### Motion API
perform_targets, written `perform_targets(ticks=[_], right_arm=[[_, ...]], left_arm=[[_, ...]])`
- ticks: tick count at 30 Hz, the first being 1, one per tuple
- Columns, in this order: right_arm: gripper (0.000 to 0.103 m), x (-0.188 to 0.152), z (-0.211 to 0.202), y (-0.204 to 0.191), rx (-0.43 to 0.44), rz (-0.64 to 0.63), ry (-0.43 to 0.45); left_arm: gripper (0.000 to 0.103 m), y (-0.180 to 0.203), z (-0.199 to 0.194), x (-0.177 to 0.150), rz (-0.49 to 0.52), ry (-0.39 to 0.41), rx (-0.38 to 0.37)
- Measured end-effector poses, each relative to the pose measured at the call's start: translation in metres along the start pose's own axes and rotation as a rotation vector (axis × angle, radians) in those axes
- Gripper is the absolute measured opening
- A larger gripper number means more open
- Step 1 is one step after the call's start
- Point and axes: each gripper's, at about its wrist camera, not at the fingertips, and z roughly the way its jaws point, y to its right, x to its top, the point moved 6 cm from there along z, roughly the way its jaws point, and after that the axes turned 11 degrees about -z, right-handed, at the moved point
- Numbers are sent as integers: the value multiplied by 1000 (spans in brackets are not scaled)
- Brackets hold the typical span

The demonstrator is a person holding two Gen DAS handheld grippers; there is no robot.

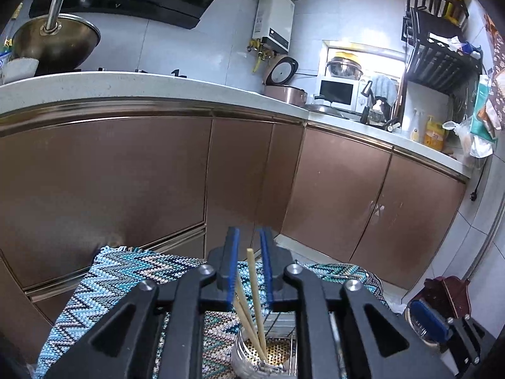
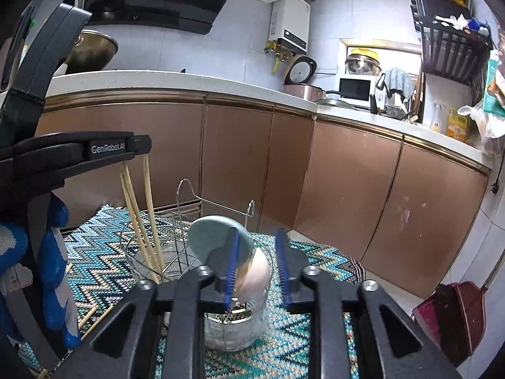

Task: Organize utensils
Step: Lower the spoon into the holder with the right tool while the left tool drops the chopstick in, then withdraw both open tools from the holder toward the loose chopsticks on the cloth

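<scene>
Below the left gripper [image 1: 249, 265], whose fingers stood slightly parted, bamboo chopsticks [image 1: 252, 309] leaned loosely between the blue pads, their tips resting in a glass cup [image 1: 243, 360]. Between the right gripper's [image 2: 257, 268] spread fingers, ungripped, a blue-green spoon [image 2: 211, 237] and a pale pink spoon [image 2: 260, 276] stood in a second glass cup [image 2: 233, 331] of the wire caddy [image 2: 189, 221].

We view from each wrist, looking forward and slightly downward along the fingers, close above the zigzag cloth [image 1: 104, 281] [image 2: 94, 252]. Both views share the brown cabinets [image 1: 126, 173] [image 2: 252, 158] (countertop above them).
</scene>
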Motion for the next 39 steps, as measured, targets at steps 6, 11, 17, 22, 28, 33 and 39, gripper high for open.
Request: perform_targets(ticks=[6,11,17,22,28,33,39], right_arm=[[35,-1,-25,11,-11,52,-9],[49,0,-52,18,-18,96,-16],[70,5,-91,15,-24,127,-3],[96,10,-119,10,-20,147,16],[103,16,-148,-1,-10,147,42],[103,21,-173,-8,-12,153,82],[103,27,-202,-14,9,183,127]], left_arm=[[27,0,-28,3,17,-11,-9],[37,-2,-66,8,23,2,-7],[40,-11,-116,8,34,0,20],[52,-31,-157,6,33,13,52],[54,-54,-196,6,31,47,85],[54,-70,-230,8,40,73,143],[54,-86,-266,9,33,93,221]])
